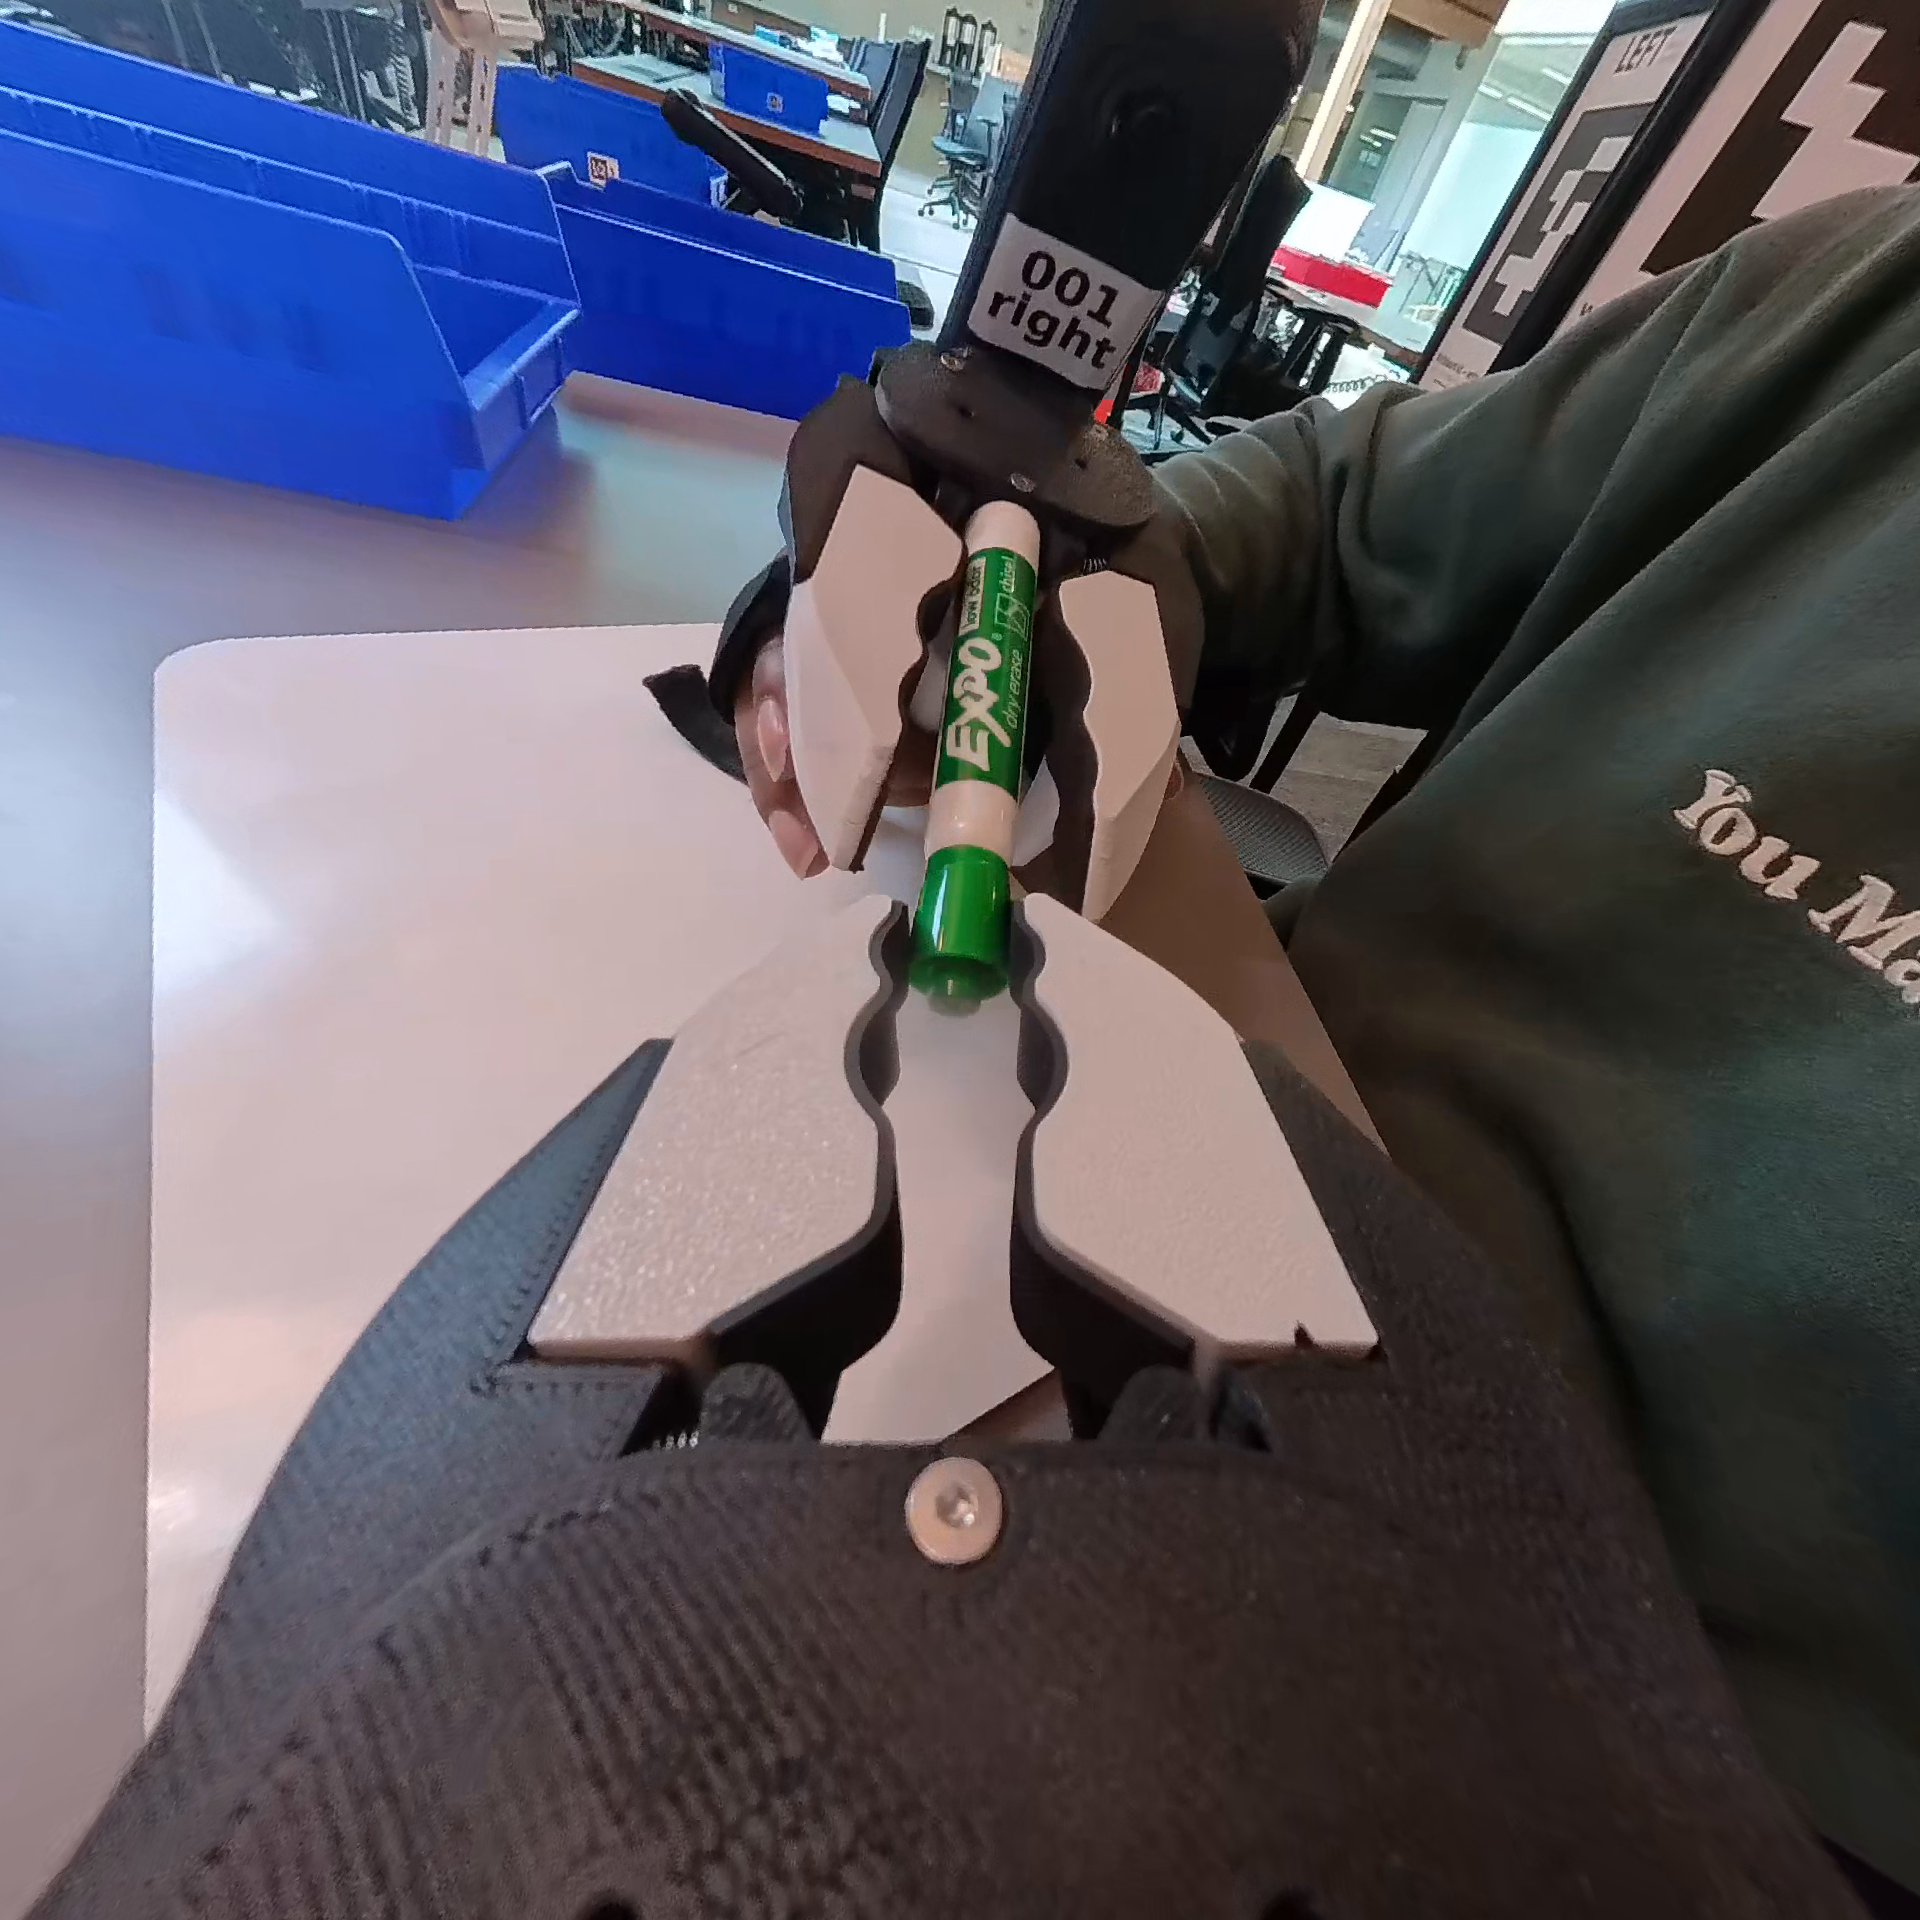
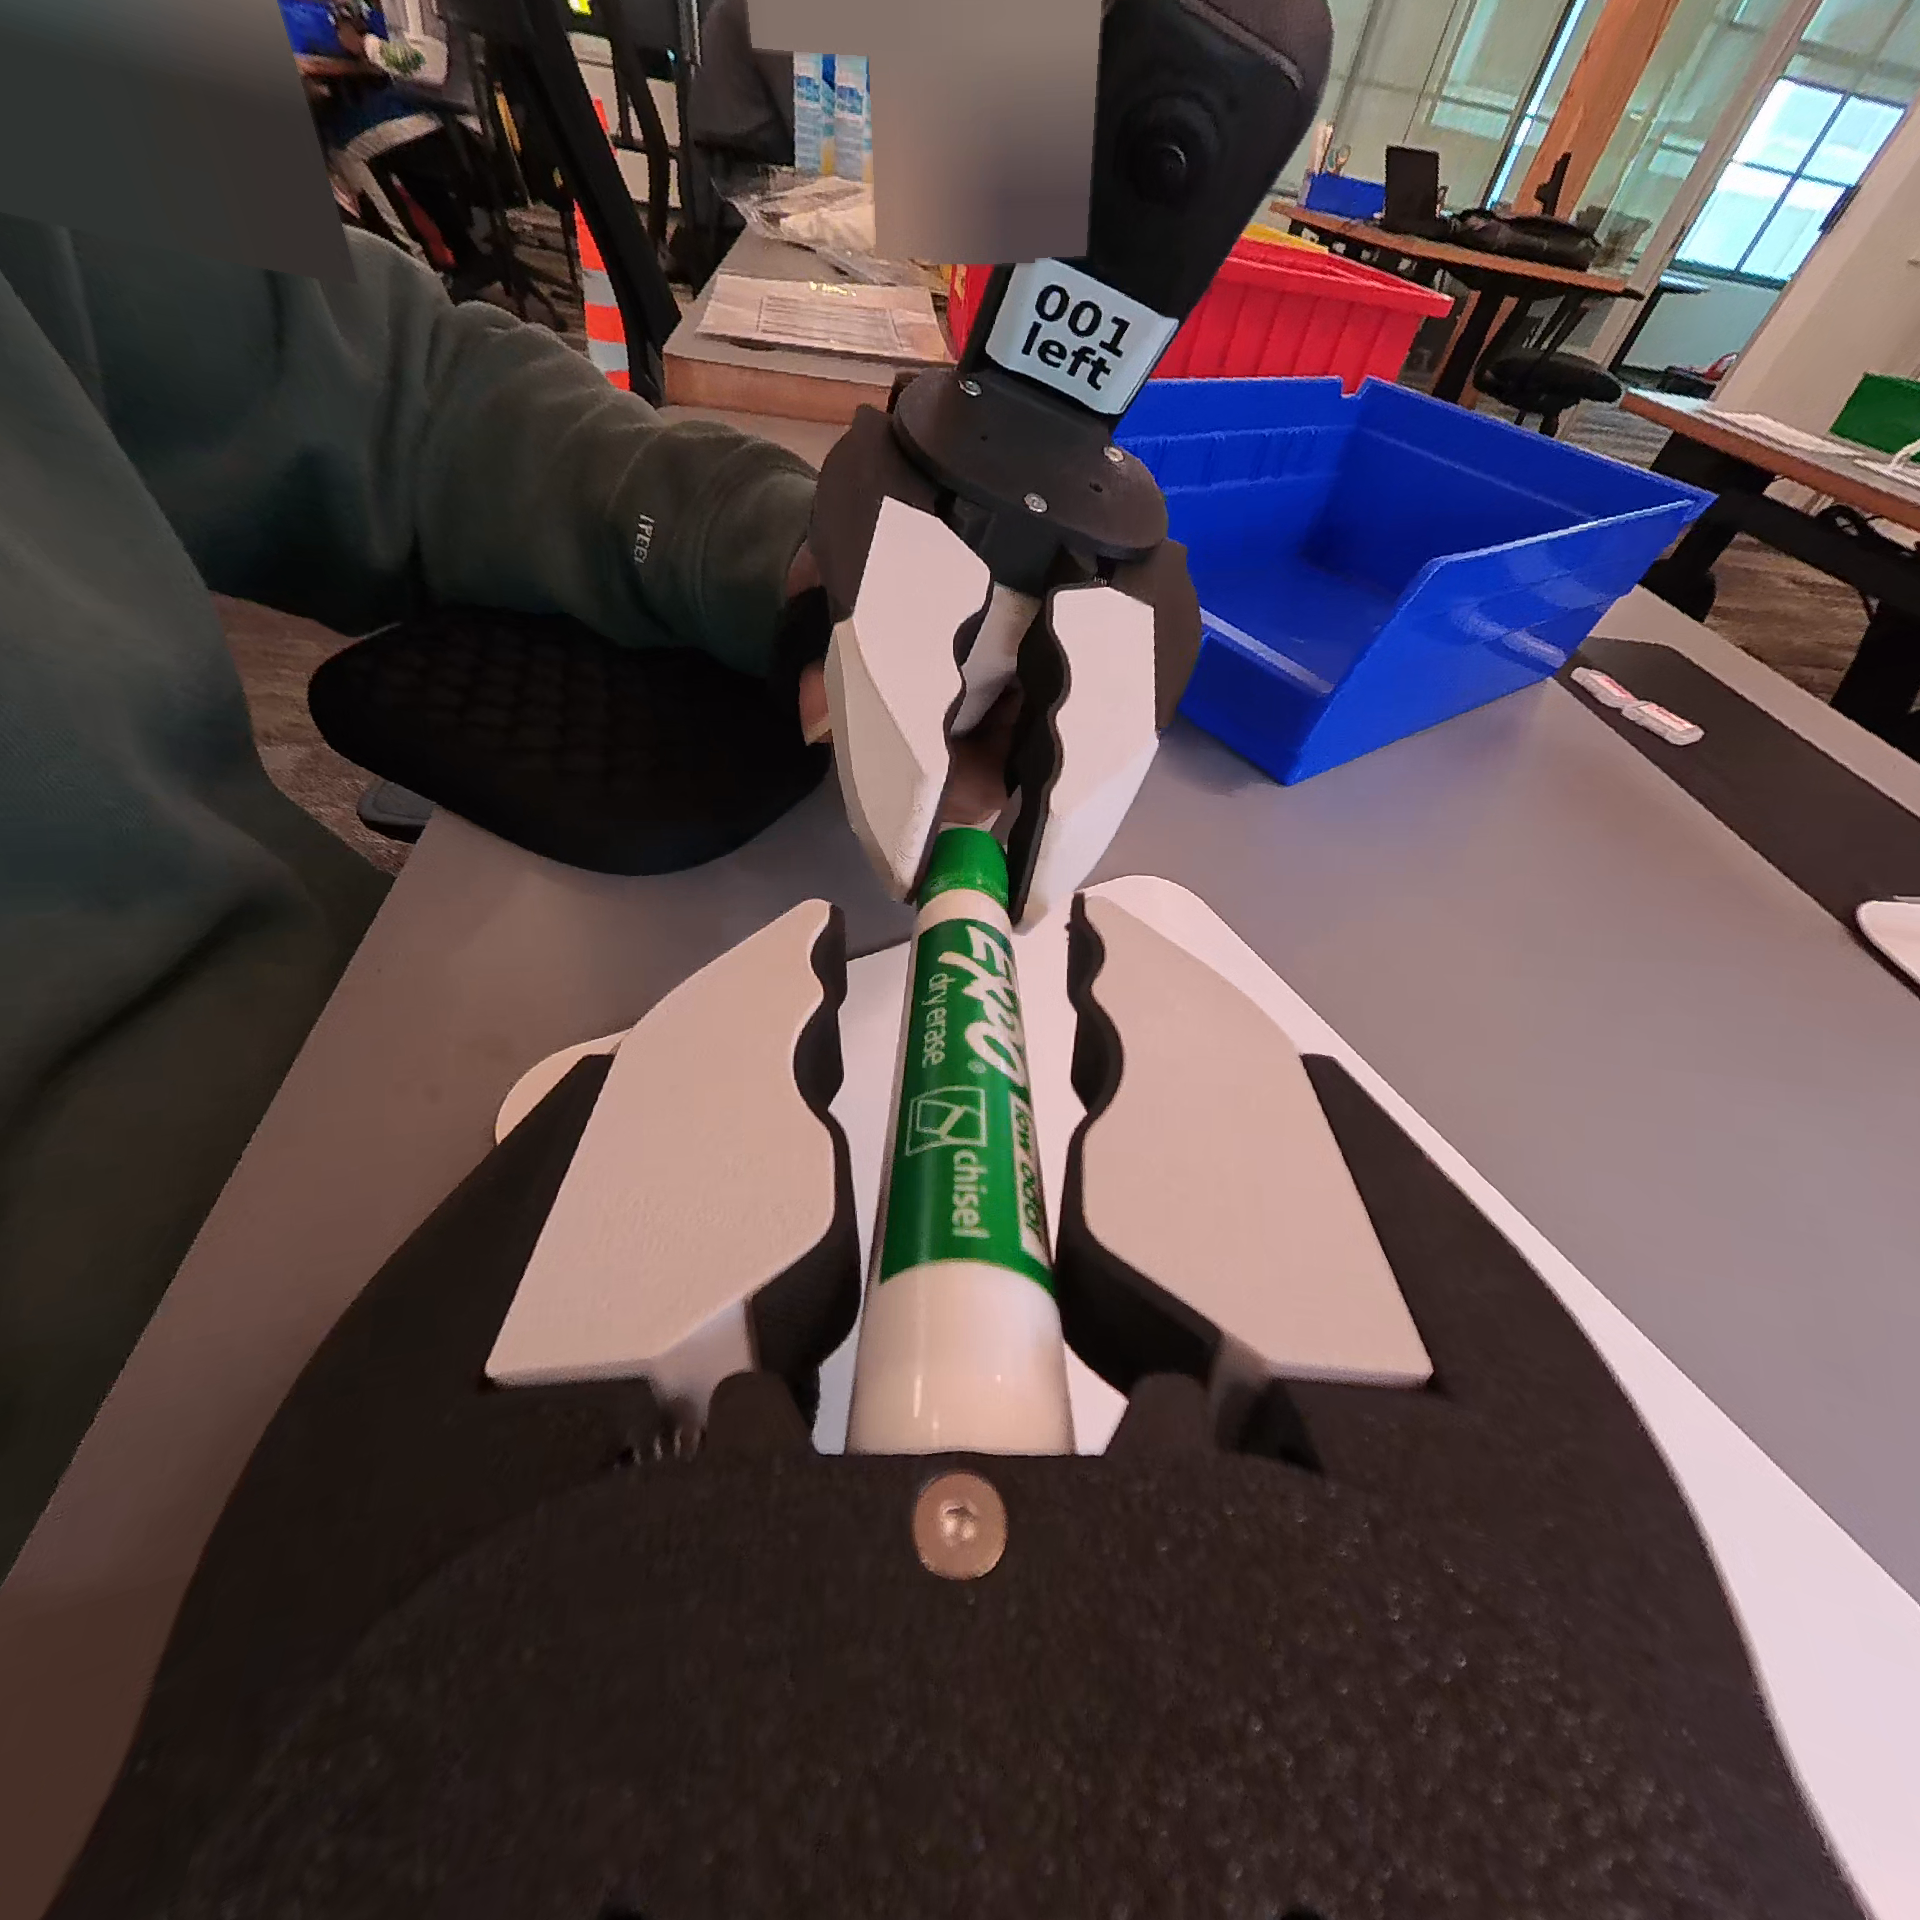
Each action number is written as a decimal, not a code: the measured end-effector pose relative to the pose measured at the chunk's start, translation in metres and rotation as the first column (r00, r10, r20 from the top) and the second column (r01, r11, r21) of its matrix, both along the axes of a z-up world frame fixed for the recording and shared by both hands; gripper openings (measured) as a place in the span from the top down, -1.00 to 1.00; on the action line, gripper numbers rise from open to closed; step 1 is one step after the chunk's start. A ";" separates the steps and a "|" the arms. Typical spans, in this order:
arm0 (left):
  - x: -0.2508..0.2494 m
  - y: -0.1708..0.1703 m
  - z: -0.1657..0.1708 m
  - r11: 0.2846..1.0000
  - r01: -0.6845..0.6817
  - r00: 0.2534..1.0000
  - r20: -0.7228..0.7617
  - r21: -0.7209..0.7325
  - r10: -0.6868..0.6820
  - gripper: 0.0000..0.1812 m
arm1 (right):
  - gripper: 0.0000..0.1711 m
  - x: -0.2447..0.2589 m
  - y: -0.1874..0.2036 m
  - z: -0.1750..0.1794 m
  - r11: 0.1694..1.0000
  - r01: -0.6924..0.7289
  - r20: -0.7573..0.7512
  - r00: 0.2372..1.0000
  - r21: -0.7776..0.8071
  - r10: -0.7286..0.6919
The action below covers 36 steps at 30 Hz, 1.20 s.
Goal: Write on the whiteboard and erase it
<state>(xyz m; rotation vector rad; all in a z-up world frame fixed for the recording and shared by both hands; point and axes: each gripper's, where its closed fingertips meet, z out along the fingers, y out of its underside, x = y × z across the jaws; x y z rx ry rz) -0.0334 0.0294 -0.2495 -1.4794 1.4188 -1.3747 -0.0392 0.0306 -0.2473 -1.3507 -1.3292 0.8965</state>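
A green dry-erase marker lies lengthwise between the fingers of my right gripper, which is shut on its white-and-green barrel. The marker's green cap points at my left gripper, whose fingertips close around the cap. The two grippers face each other tip to tip, a little above the whiteboard. The whiteboard lies flat on the grey table and its visible surface is blank. In the right wrist view the left gripper sits over the cap, with the whiteboard below.
Blue bins stand on the table beyond the whiteboard, one also in the right wrist view, with a red bin behind. A person's green sleeve fills the right side. A black chair is beside the table. A black mat lies at the right. Only a small space, under 4 cm, lies between the two pairs of fingers.
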 end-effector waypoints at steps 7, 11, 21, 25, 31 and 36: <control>0.000 0.001 -0.004 1.000 -0.005 1.000 -0.031 -0.008 0.004 0.80 | 0.47 -0.001 0.001 -0.003 1.000 0.017 0.005 1.000 -0.018 -0.017; 0.001 0.000 -0.004 1.000 -0.014 0.998 -0.057 0.000 0.014 0.80 | 0.58 -0.002 -0.001 -0.002 0.999 0.002 -0.010 1.000 -0.042 -0.002; 0.003 -0.001 0.007 0.999 -0.027 1.000 -0.006 0.018 0.027 0.80 | 0.60 -0.003 0.001 0.006 0.997 -0.003 -0.070 0.998 -0.078 -0.003; 0.003 -0.002 0.005 0.998 -0.029 1.000 0.004 0.052 0.029 0.78 | 0.60 -0.003 0.000 0.006 0.996 -0.008 -0.071 0.997 -0.094 0.001; 0.005 -0.003 0.004 0.989 -0.048 0.999 -0.007 0.139 0.049 0.80 | 0.60 -0.001 -0.001 0.007 0.991 -0.024 -0.083 0.996 -0.133 0.013; 0.005 -0.007 0.004 0.974 -0.032 0.999 -0.035 0.223 0.041 0.80 | 0.61 -0.001 -0.005 0.008 0.985 -0.059 -0.082 0.996 -0.164 0.046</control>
